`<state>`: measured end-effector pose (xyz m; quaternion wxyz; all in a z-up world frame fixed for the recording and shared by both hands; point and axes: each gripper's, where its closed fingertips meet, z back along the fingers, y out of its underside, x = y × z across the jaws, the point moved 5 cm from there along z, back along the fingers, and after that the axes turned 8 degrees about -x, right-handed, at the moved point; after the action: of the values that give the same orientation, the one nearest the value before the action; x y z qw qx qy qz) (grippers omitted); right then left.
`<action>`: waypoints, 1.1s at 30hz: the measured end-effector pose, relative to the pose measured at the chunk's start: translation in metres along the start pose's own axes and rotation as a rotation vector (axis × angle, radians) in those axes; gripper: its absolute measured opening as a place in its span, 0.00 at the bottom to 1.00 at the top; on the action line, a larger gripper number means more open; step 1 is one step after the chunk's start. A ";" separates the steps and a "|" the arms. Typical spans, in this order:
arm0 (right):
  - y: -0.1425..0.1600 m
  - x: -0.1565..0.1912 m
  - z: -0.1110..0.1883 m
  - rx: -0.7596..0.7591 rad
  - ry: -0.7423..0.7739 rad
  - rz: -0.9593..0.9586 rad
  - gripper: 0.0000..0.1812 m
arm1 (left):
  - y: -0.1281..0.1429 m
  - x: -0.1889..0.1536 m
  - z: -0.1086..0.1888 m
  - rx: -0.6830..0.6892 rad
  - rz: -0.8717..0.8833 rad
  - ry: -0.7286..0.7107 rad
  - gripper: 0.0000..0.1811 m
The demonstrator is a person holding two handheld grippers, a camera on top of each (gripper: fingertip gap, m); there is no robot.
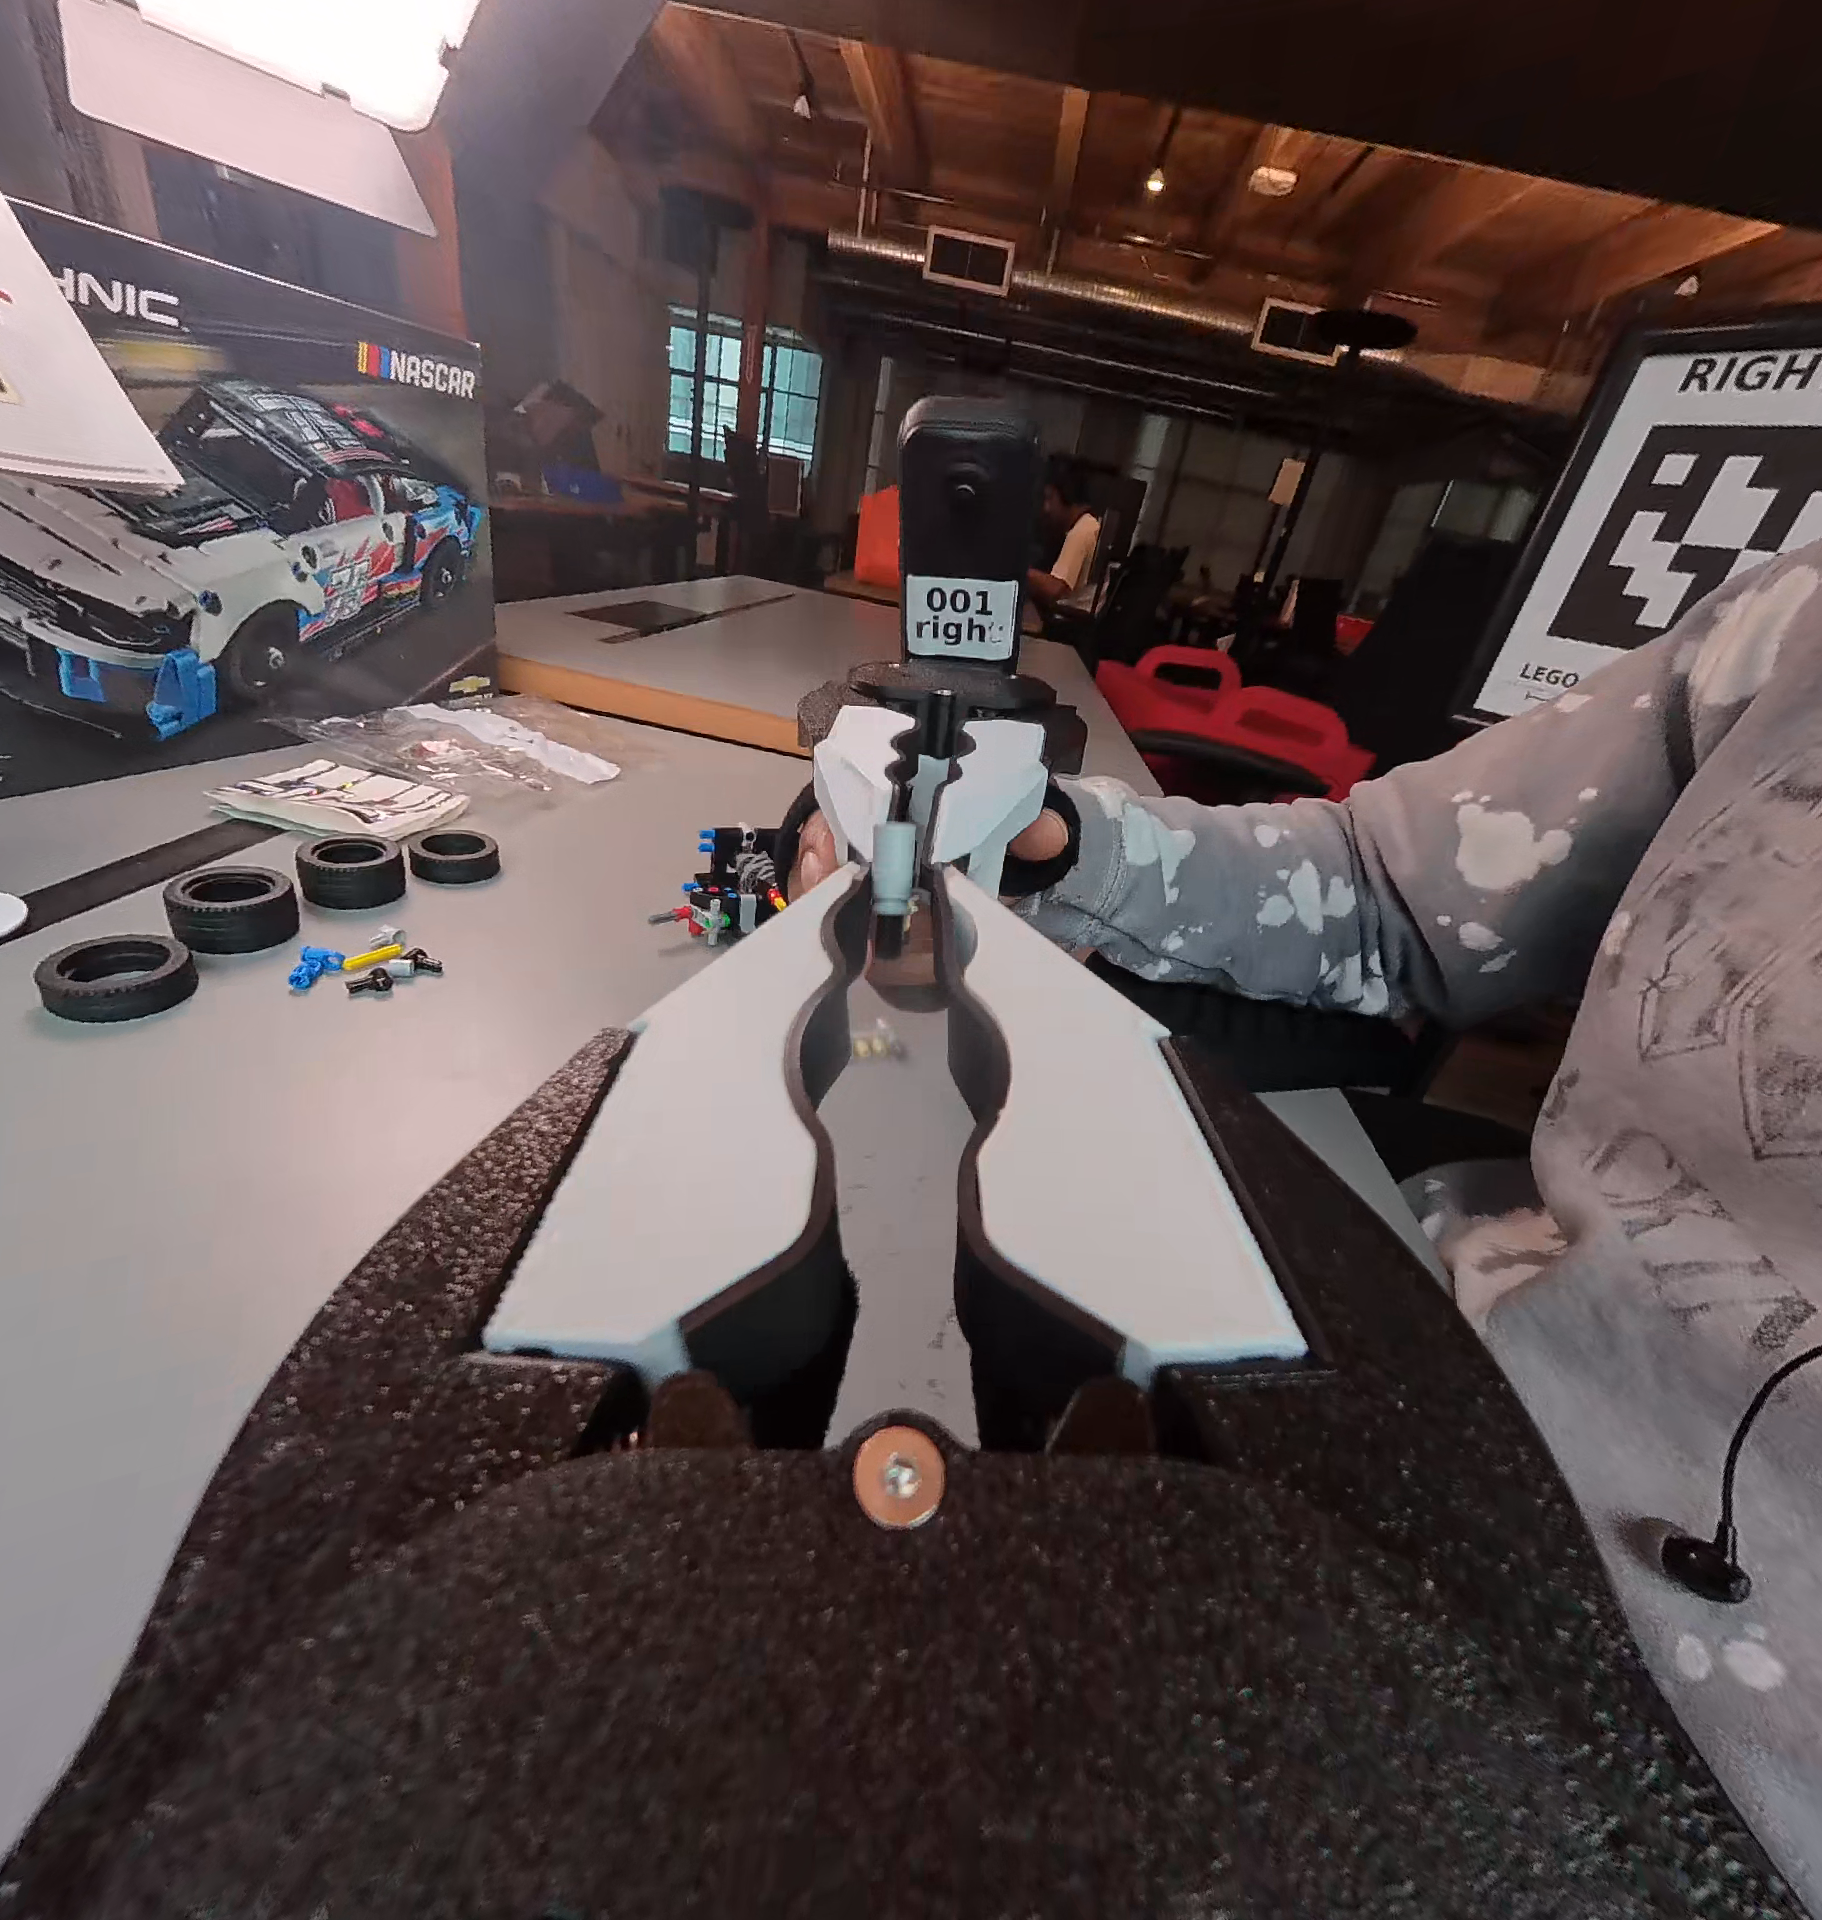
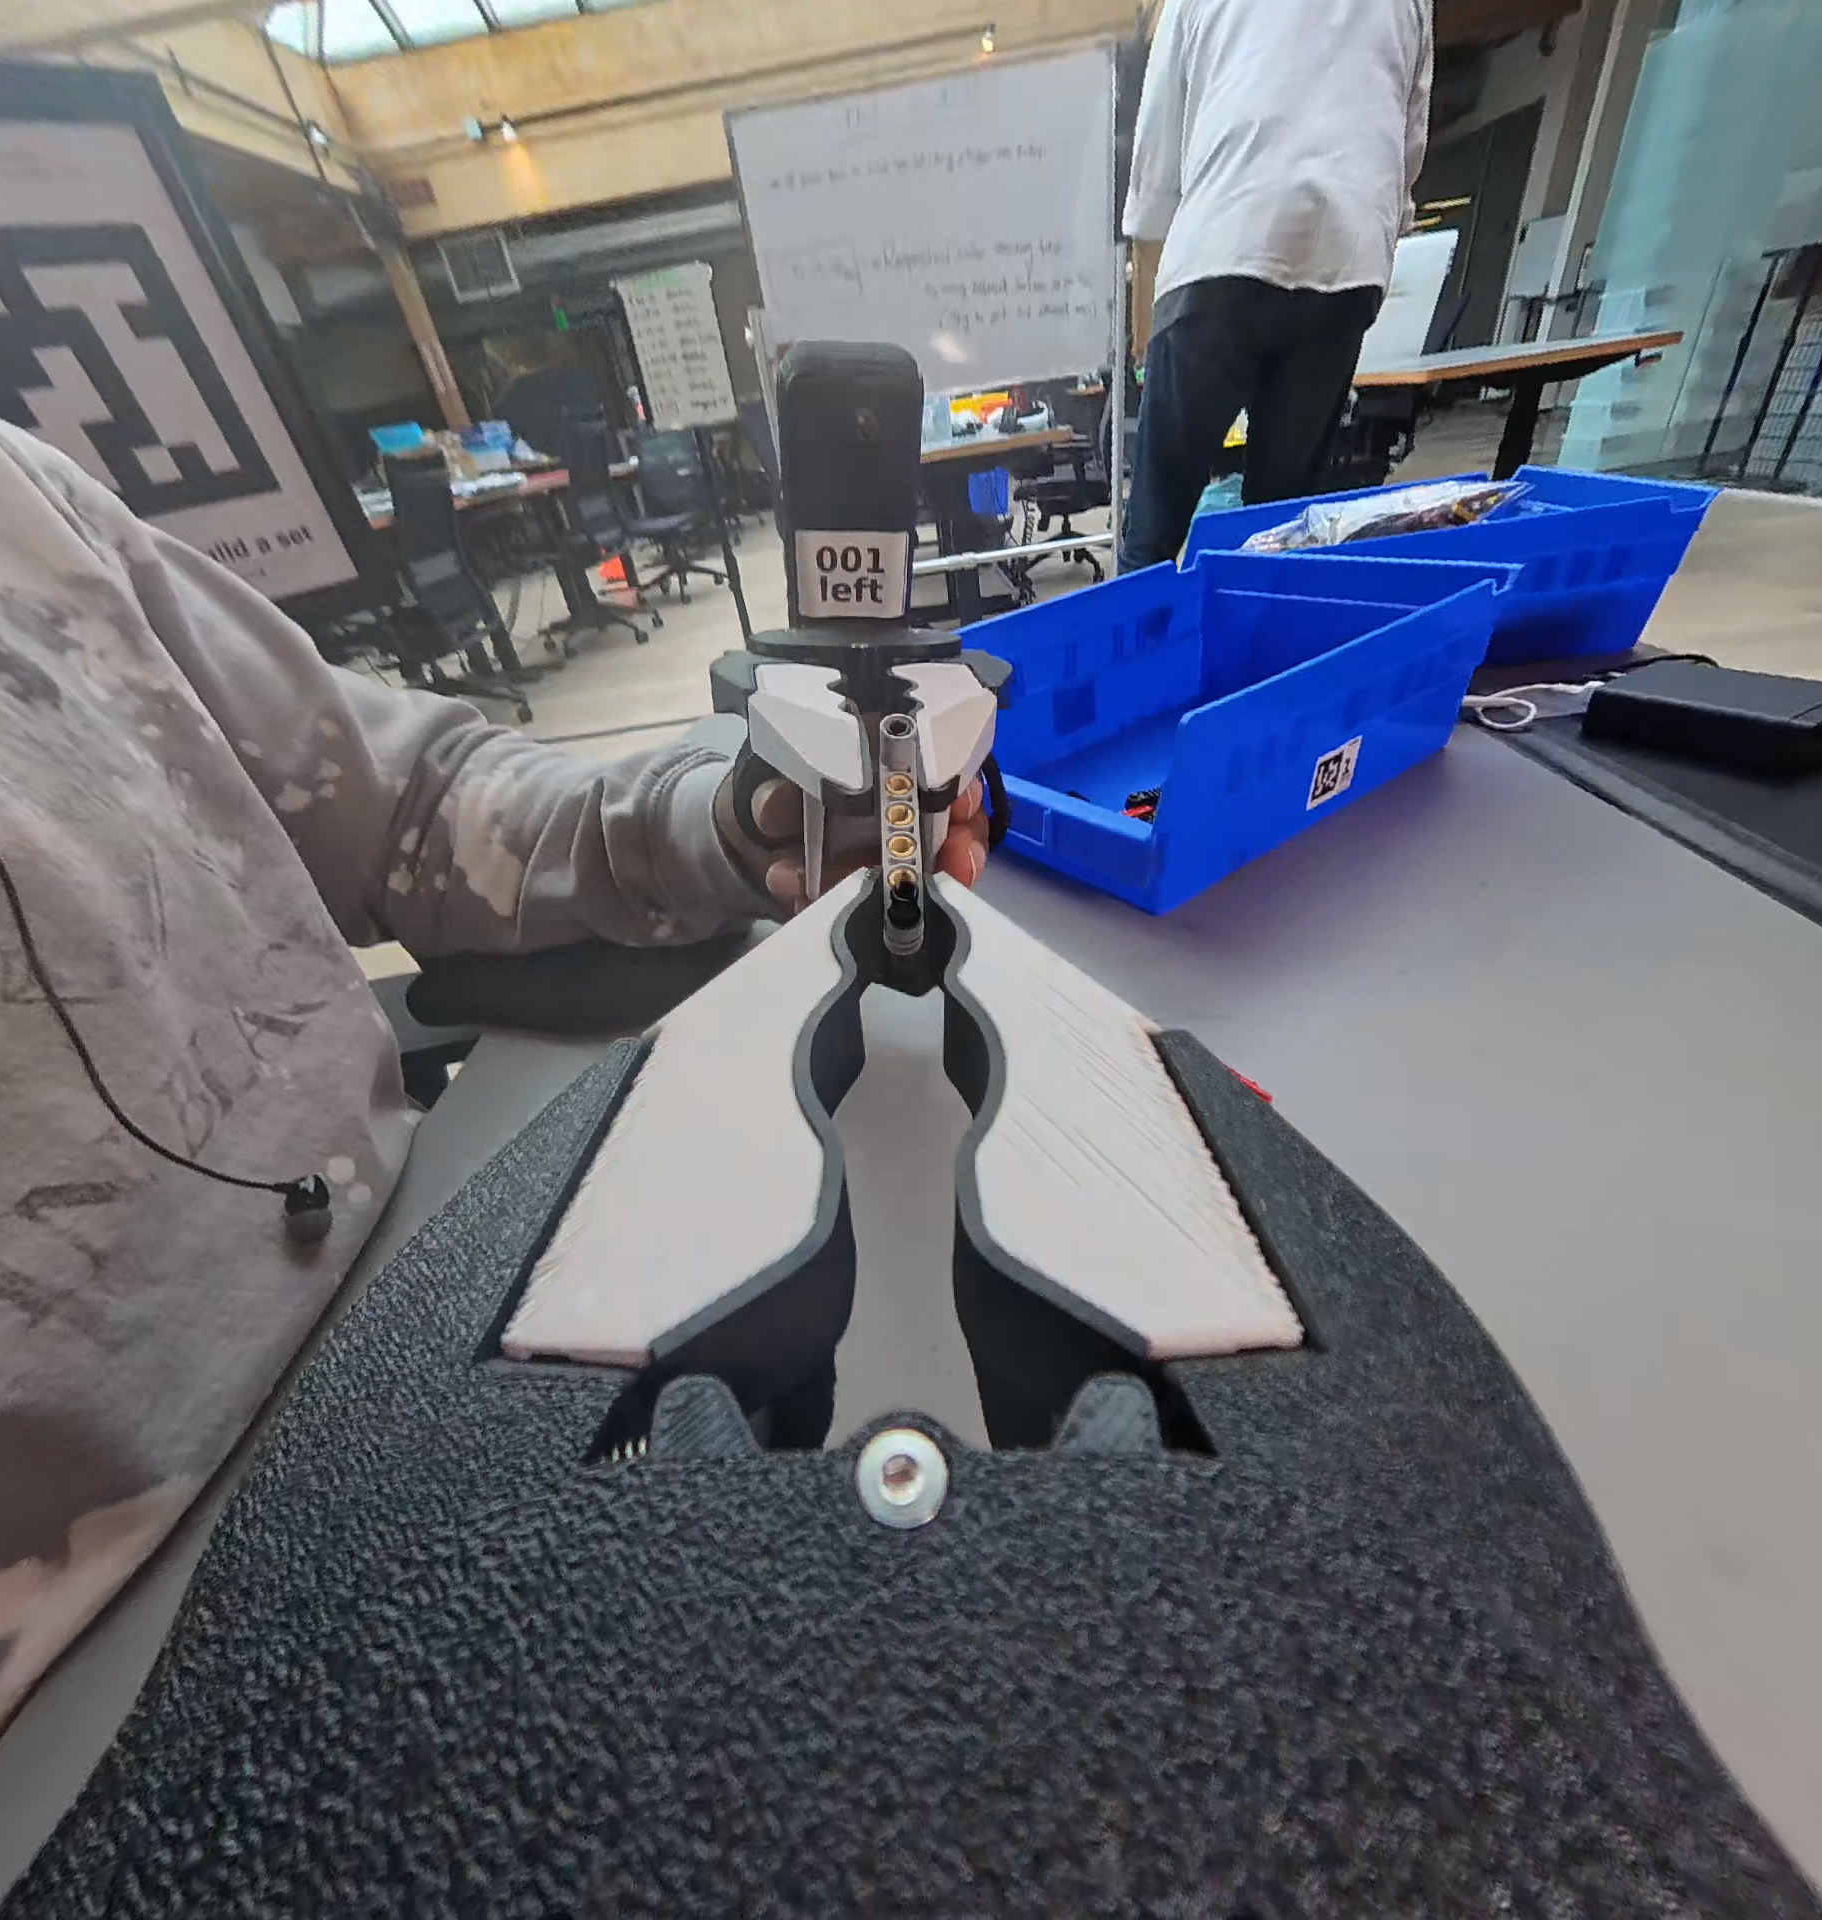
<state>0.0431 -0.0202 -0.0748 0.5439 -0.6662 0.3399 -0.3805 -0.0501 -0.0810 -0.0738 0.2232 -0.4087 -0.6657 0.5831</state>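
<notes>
My two grippers face each other above a grey table [image 1: 263, 1195]. My left gripper [image 1: 894, 888] is shut on an upright grey beam [image 2: 899, 810] with several holes, some of them filled with tan pins. The beam's edge shows between the left fingertips in the left wrist view [image 1: 891, 862]. My right gripper [image 2: 902, 894] is closed to a narrow gap at the beam's lower end. It is on a black pin [image 2: 899, 914] that sits in the lowest hole. A hand holds each gripper, and grey patterned sleeves show at the sides.
On the left stand a car kit box [image 1: 221, 499], several black tyres [image 1: 232, 909], loose small parts [image 1: 367, 961], sticker sheets [image 1: 335, 795] and a small part-built assembly [image 1: 730, 894]. On the right are blue bins [image 2: 1250, 727] and a black box [image 2: 1717, 712]. A person [image 2: 1260, 260] stands behind. My two grippers' fingertips are within a few centimetres of each other.
</notes>
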 end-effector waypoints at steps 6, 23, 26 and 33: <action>0.006 0.002 -0.006 -0.033 -0.011 -0.039 0.04 | -0.005 -0.001 0.000 -0.036 0.033 -0.002 0.03; 0.001 0.014 -0.008 0.046 -0.018 0.105 0.04 | 0.017 -0.012 -0.008 0.190 -0.075 0.028 0.03; -0.006 0.016 -0.006 0.017 -0.033 0.110 0.04 | 0.009 -0.014 -0.008 0.127 -0.035 0.040 0.03; -0.024 -0.003 0.022 -0.072 0.031 0.079 0.04 | -0.048 -0.003 0.025 -0.132 -0.043 -0.035 0.01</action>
<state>0.0615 -0.0030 -0.0542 0.5287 -0.6655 0.3880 -0.3565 -0.0816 -0.0980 -0.0325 0.1964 -0.3978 -0.7153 0.5399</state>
